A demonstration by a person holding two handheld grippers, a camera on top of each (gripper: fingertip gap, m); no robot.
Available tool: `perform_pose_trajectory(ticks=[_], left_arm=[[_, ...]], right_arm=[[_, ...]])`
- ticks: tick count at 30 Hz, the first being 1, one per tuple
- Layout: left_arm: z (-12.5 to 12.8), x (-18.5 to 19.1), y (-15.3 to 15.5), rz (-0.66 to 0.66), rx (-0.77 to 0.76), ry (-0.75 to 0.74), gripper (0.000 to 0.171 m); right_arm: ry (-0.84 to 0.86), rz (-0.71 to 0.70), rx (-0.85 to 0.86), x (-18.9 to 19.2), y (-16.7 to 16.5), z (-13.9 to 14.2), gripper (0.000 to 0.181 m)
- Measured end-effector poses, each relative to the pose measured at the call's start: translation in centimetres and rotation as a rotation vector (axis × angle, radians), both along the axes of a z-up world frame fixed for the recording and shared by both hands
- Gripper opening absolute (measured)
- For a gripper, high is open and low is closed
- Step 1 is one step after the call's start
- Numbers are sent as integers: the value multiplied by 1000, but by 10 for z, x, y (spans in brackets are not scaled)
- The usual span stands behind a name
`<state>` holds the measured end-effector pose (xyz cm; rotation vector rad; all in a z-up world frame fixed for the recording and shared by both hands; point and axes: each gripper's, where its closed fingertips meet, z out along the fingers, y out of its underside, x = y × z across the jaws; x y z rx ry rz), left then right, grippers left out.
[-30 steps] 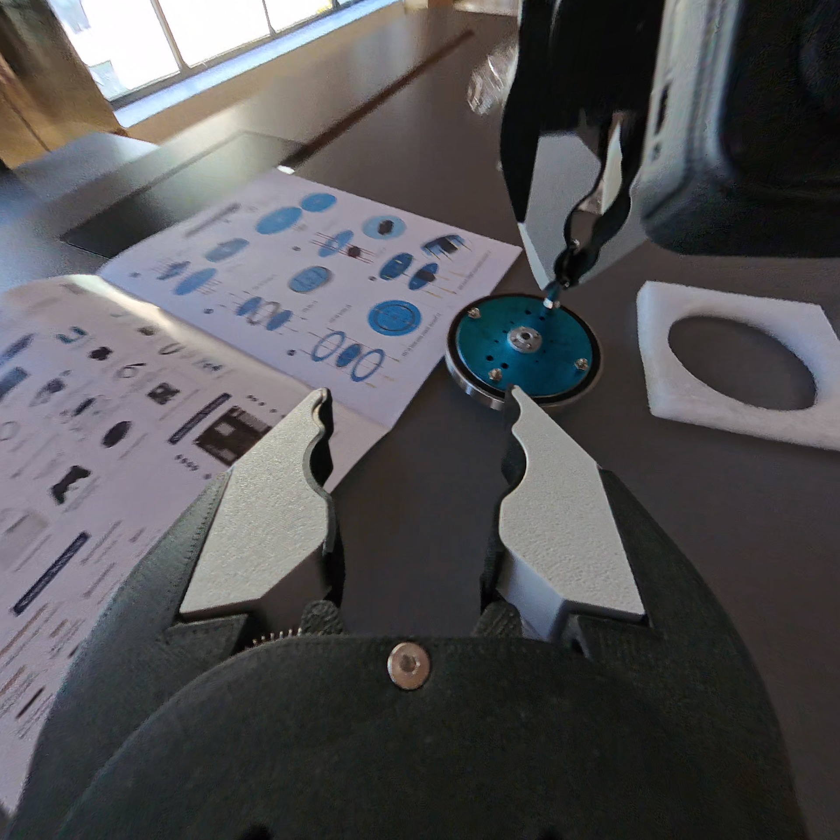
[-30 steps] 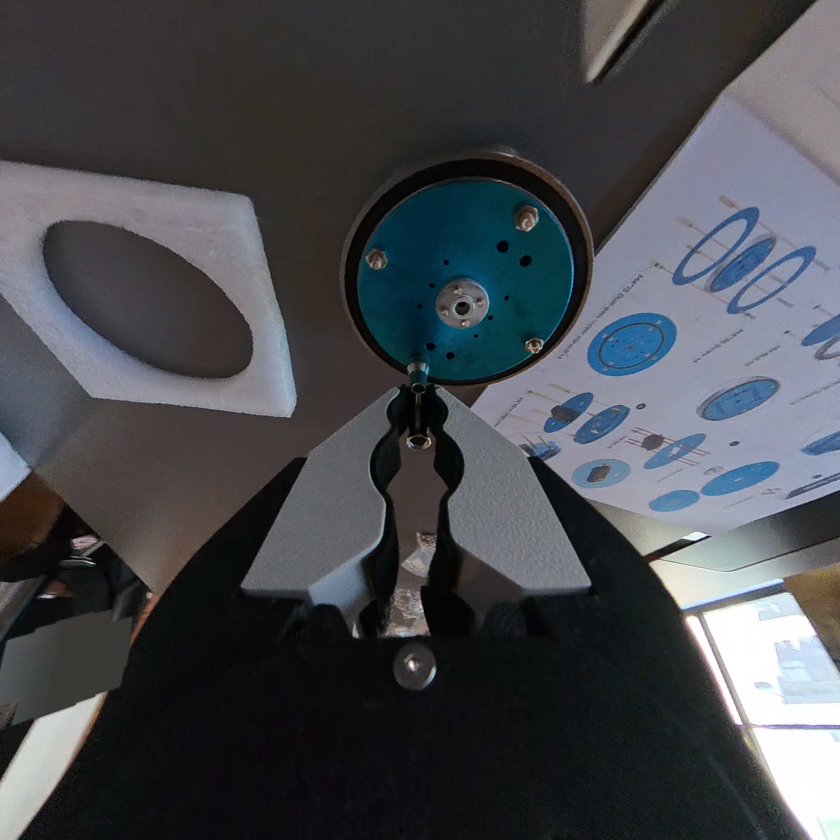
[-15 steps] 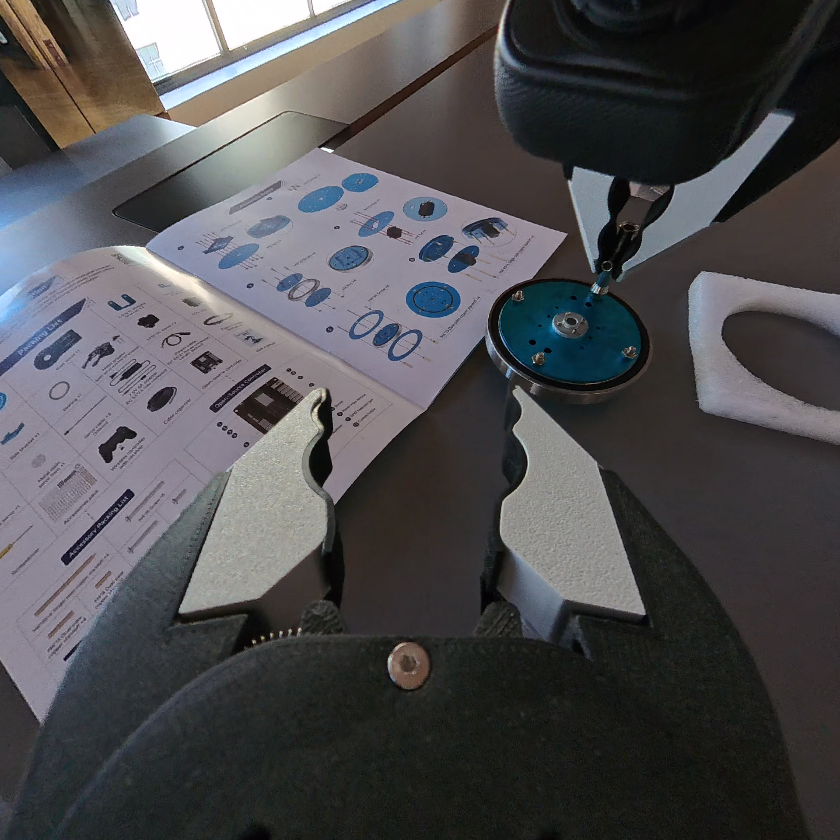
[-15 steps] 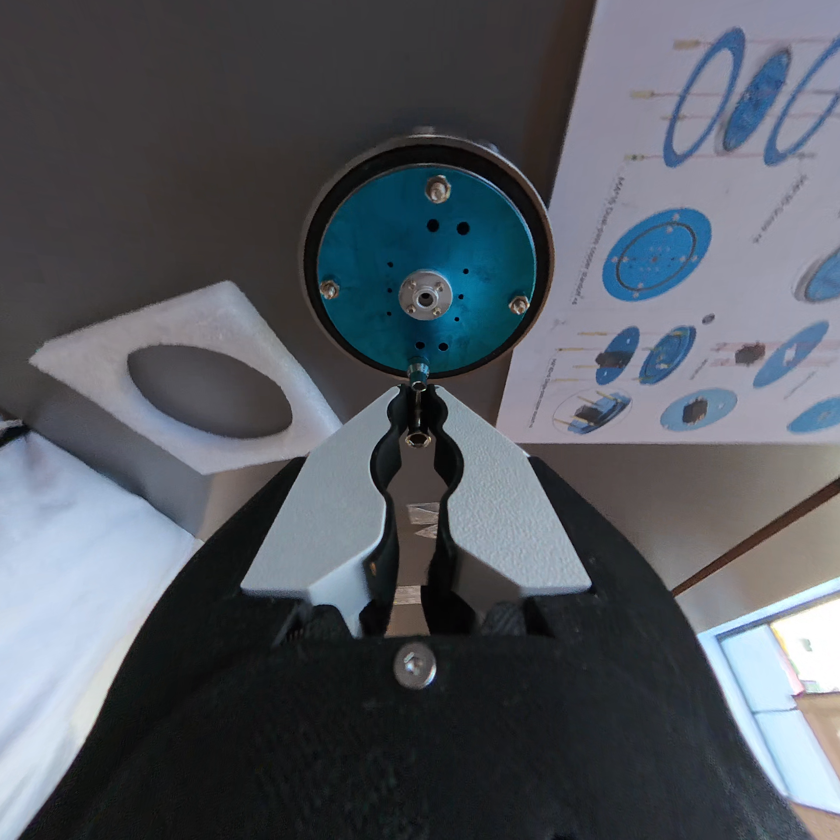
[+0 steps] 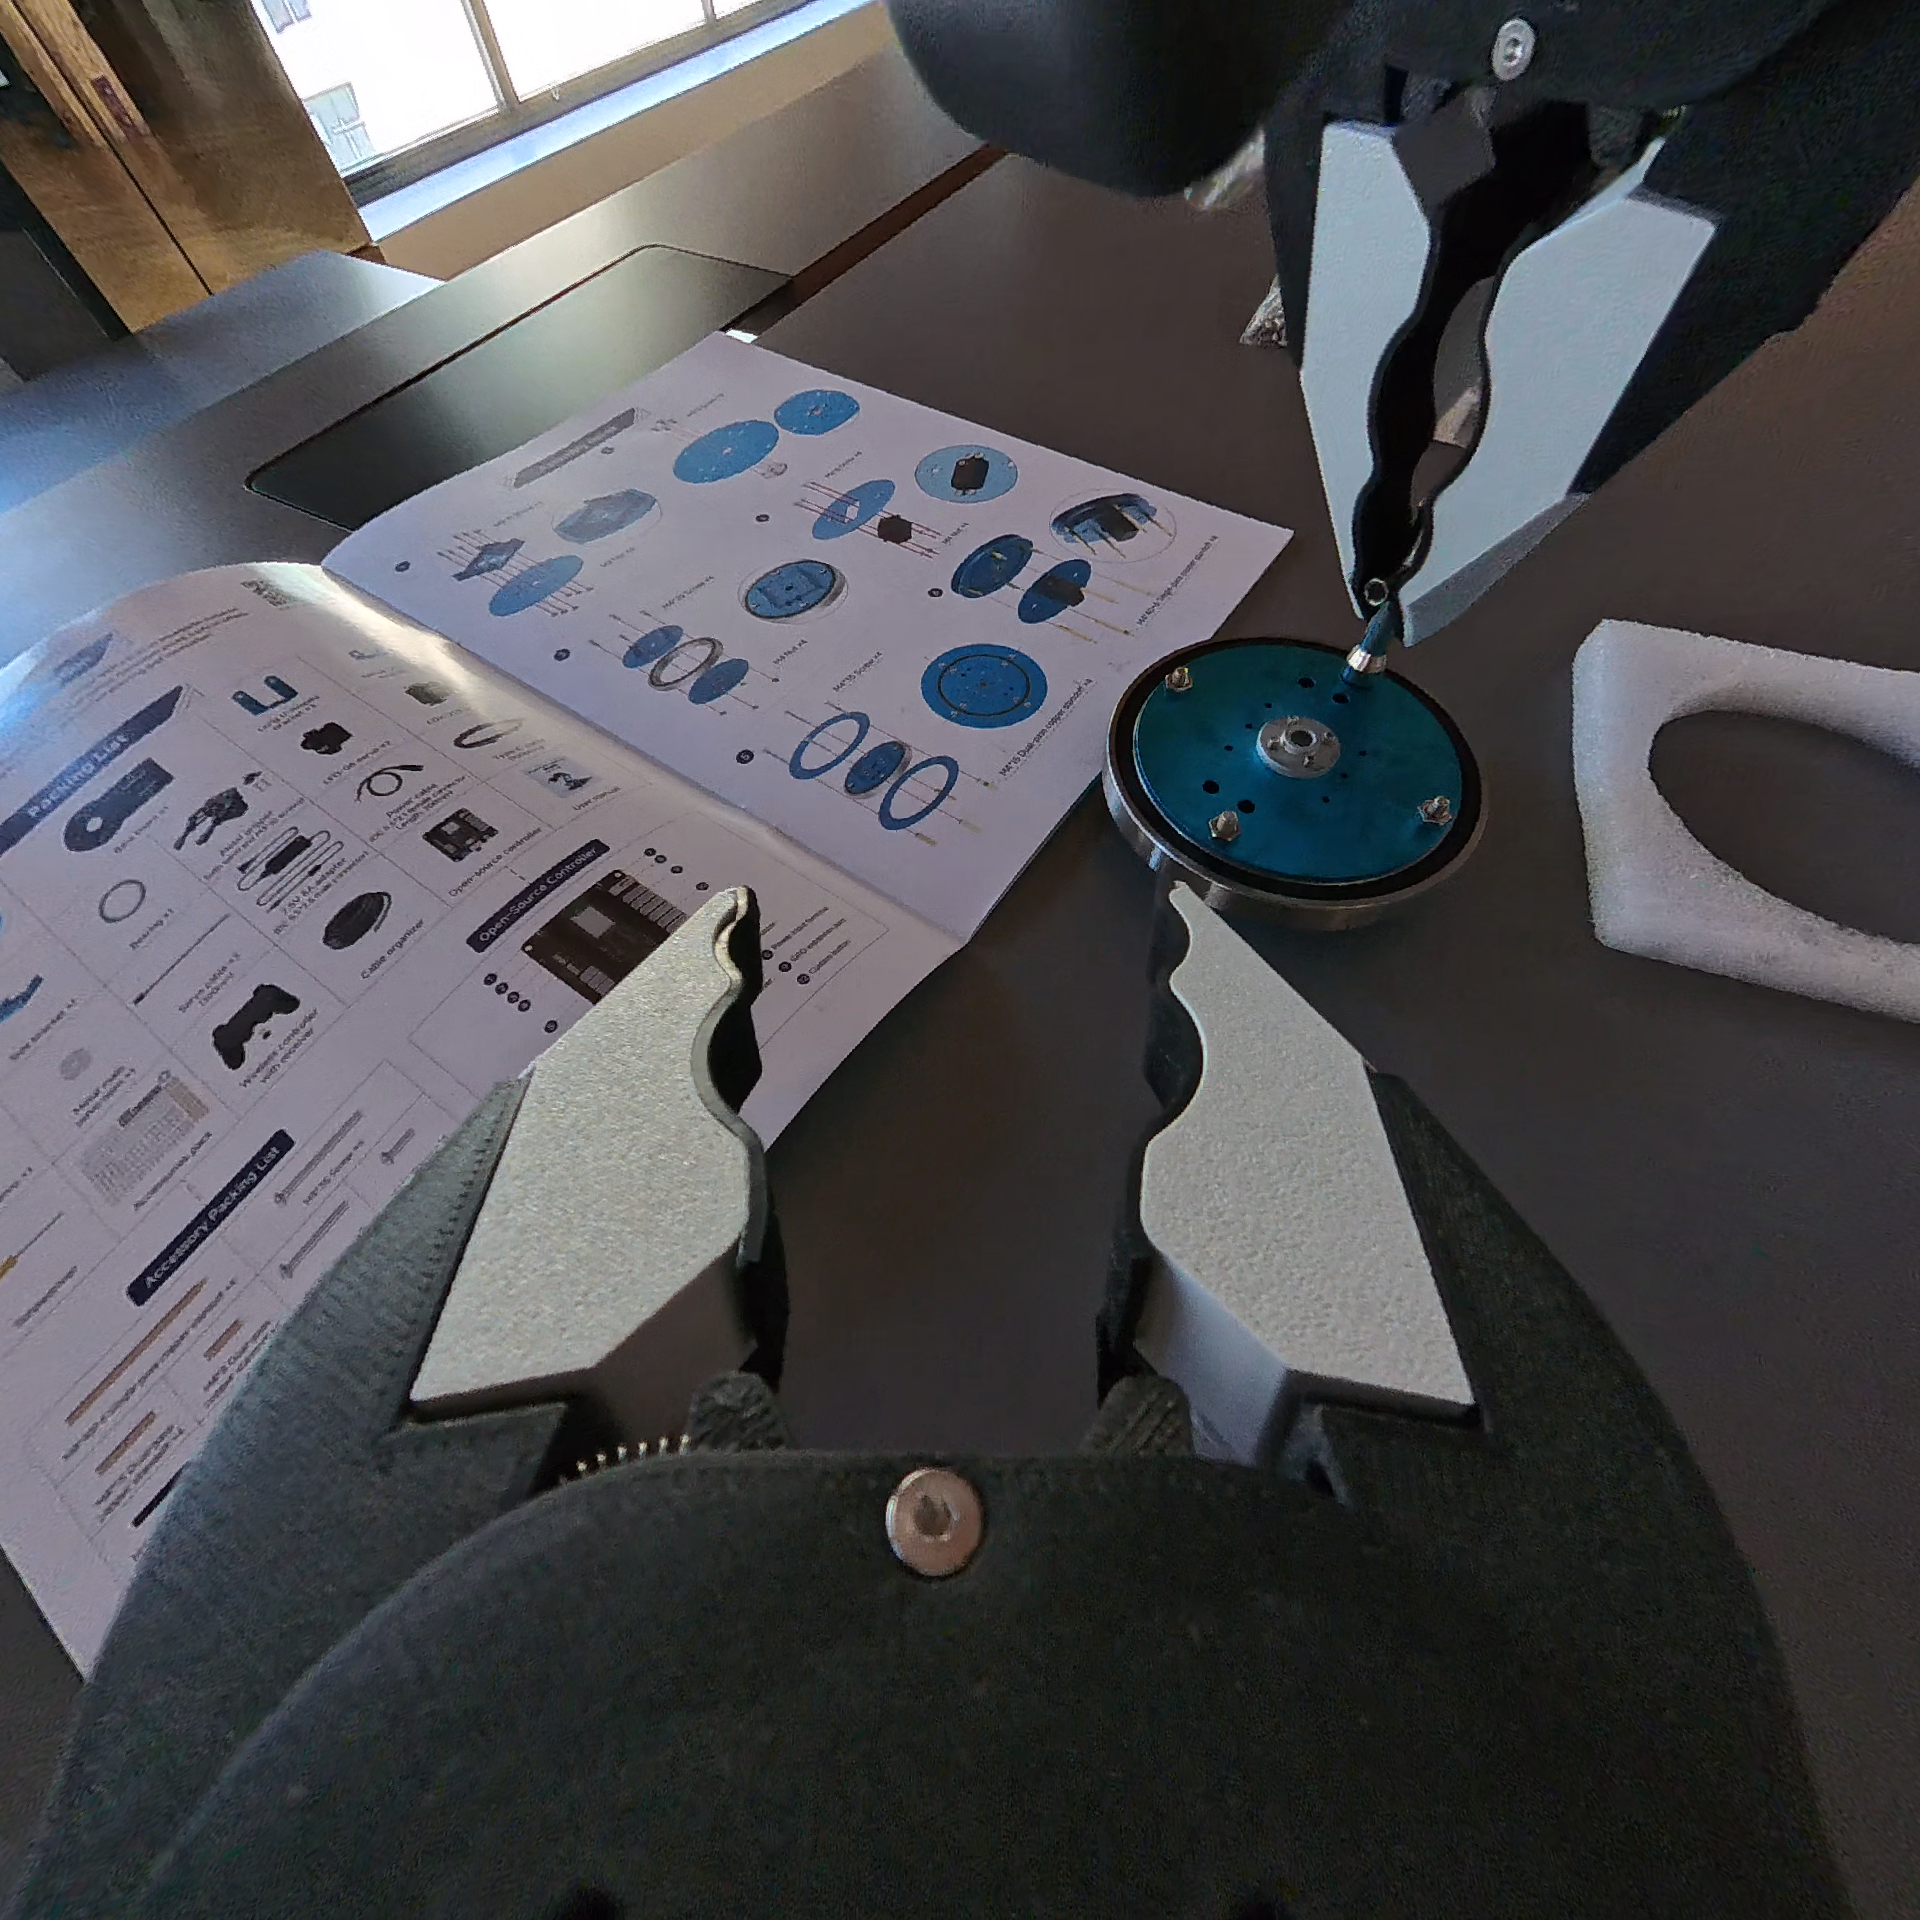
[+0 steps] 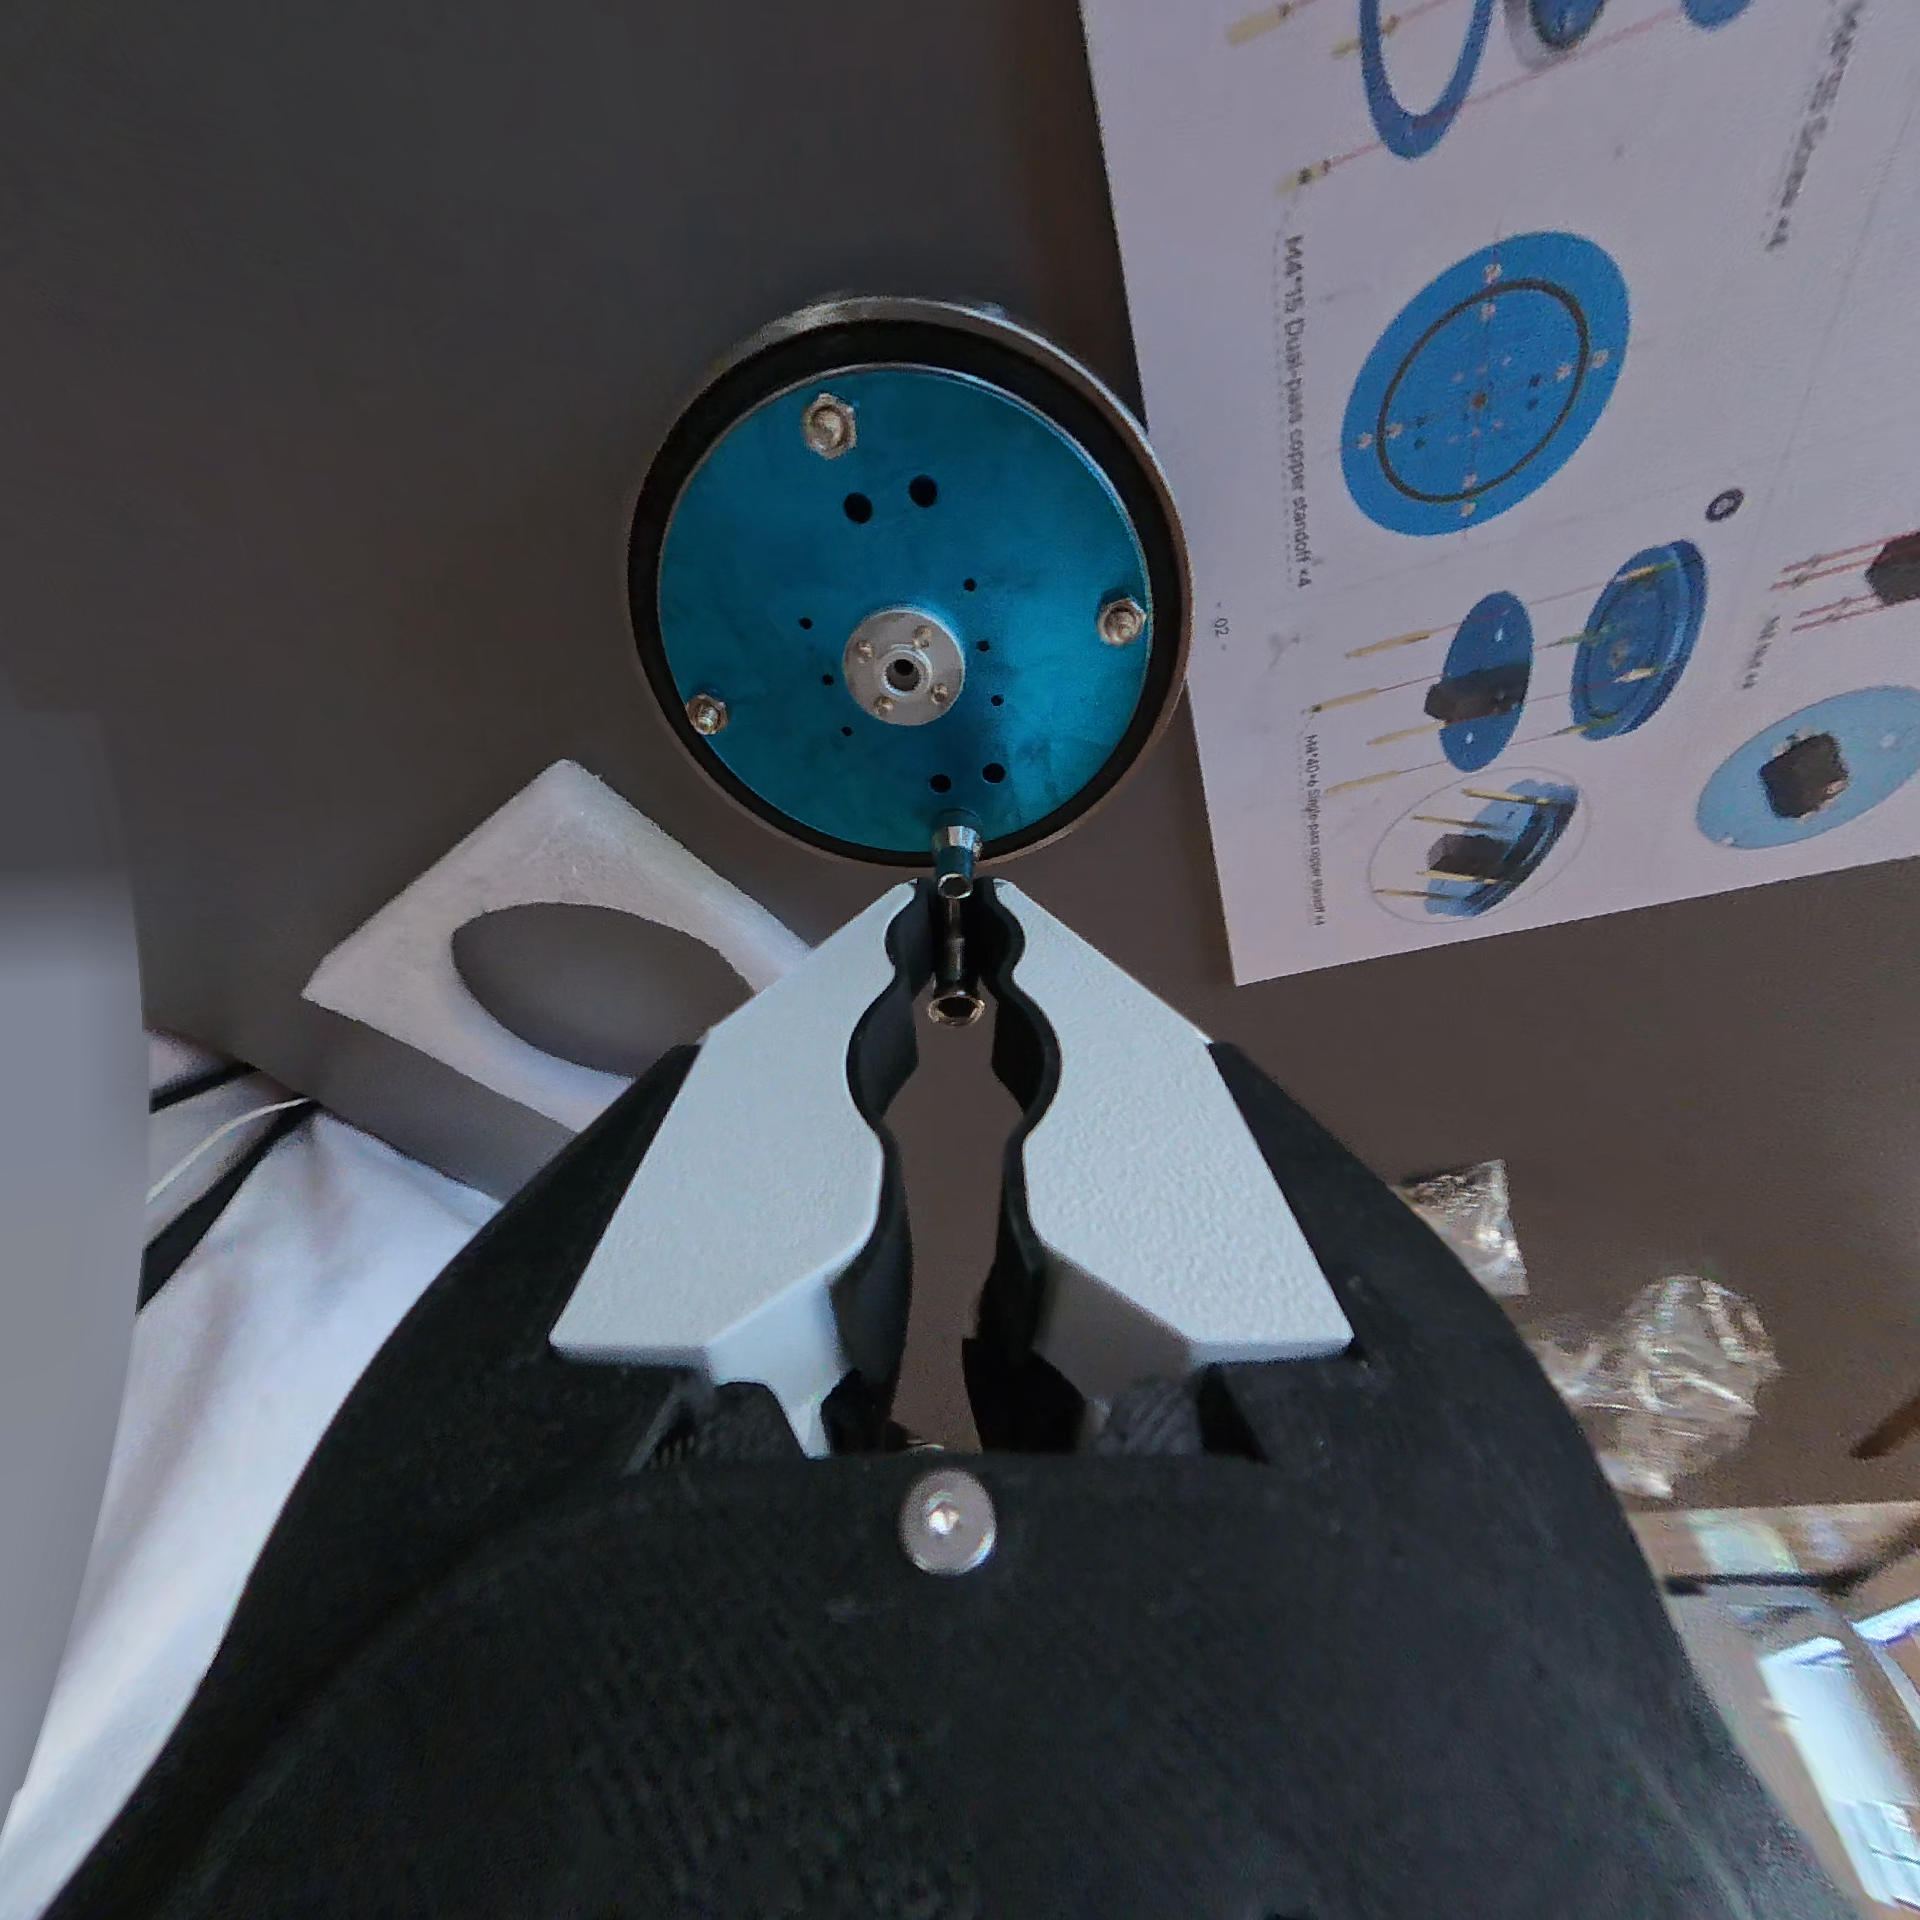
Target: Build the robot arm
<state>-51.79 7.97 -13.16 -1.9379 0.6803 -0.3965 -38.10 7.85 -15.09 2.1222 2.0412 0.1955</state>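
Blue disc (image 6: 902, 613) w/ standoff (image 6: 954, 842) pinched in right gripper (image 6: 954, 904) jaws (left gripper (image 5: 951, 920) jaws wide, empty)

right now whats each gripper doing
Left gripper: open, holding nothing.
Right gripper: shut on a small metal standoff, tip at the blue disc.

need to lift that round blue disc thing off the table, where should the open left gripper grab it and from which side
Probably by the metal outer rim, across the disc's width, coming from above on the near side. The blue disc lies flat on the table, so its thin edge is the only graspable part; nuts and a hub stud the face. The right gripper holds a small bolt at the far edge, so stay clear there.
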Motion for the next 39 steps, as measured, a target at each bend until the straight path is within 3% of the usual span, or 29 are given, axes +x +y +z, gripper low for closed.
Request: perform_pose_trajectory(ticks=[6,18,23,27,30,36,39], left_arm=[[-1,-2,1,7,-6,-10,74],[-1,-1,4,19,-15,-27,74],[0,4,3,8,-12,-26,73],[1,8,3,-2,-6,-30,73],[-2,10,3,-6,-13,-26,73],[-9,12,3,-9,-20,-5,72],[-11,12,3,-10,-25,1,72]], right_arm=[[9,-227,-82,0,-1,0,6],[0,-548,-137,-1,-6,0,6],[2,-541,-130,0,-4,5,6],[32,-410,-68,-2,1,14,6],[56,-215,-167,-7,-19,20,6],[-2,768,141,10,6,19,6],[38,1114,290,2,9,17,7]])
